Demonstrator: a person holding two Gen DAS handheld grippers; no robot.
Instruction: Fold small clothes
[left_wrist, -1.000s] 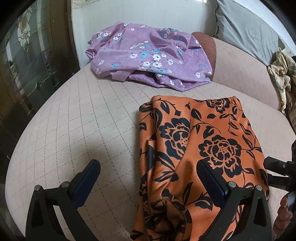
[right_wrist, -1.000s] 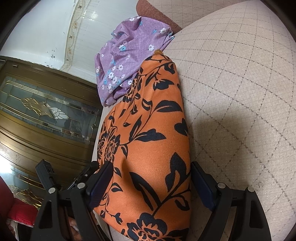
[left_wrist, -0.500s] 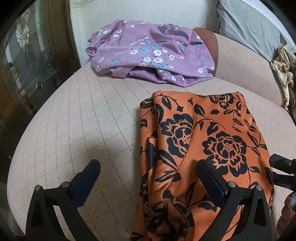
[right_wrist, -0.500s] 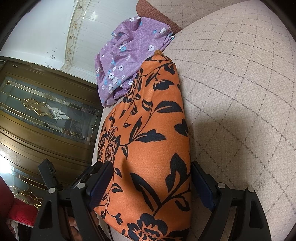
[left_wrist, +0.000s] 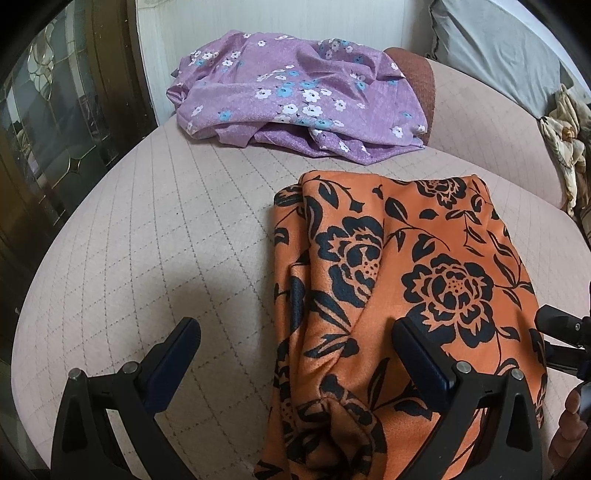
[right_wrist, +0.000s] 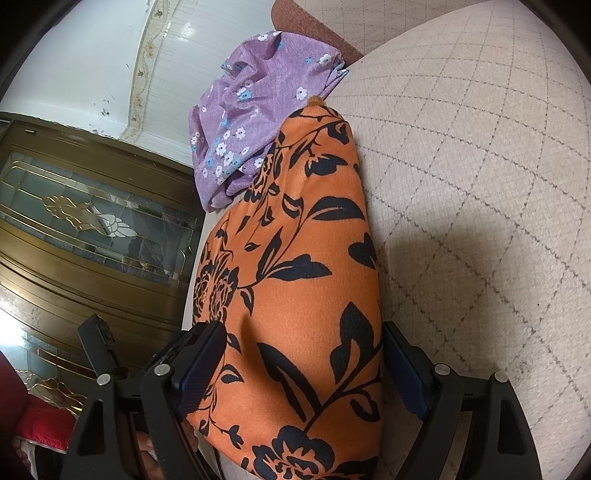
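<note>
An orange garment with black flowers (left_wrist: 399, 288) lies folded on the beige quilted cushion (left_wrist: 155, 236). It also shows in the right wrist view (right_wrist: 295, 295). My left gripper (left_wrist: 295, 365) is open above the garment's near left edge, its right finger over the cloth. My right gripper (right_wrist: 303, 365) is open with its fingers either side of the garment's near end, gripping nothing. A crumpled purple flowered garment (left_wrist: 295, 96) lies at the cushion's far edge, also in the right wrist view (right_wrist: 251, 122).
A dark wooden door with patterned glass (left_wrist: 48, 122) stands left of the cushion. A grey pillow (left_wrist: 495, 48) and a patterned cloth (left_wrist: 565, 136) lie at the far right. The other gripper's body (left_wrist: 561, 332) shows at the right edge.
The left view has shifted slightly, with the orange garment sitting a little lower and further right. The right gripper has barely moved. Both stay open.
</note>
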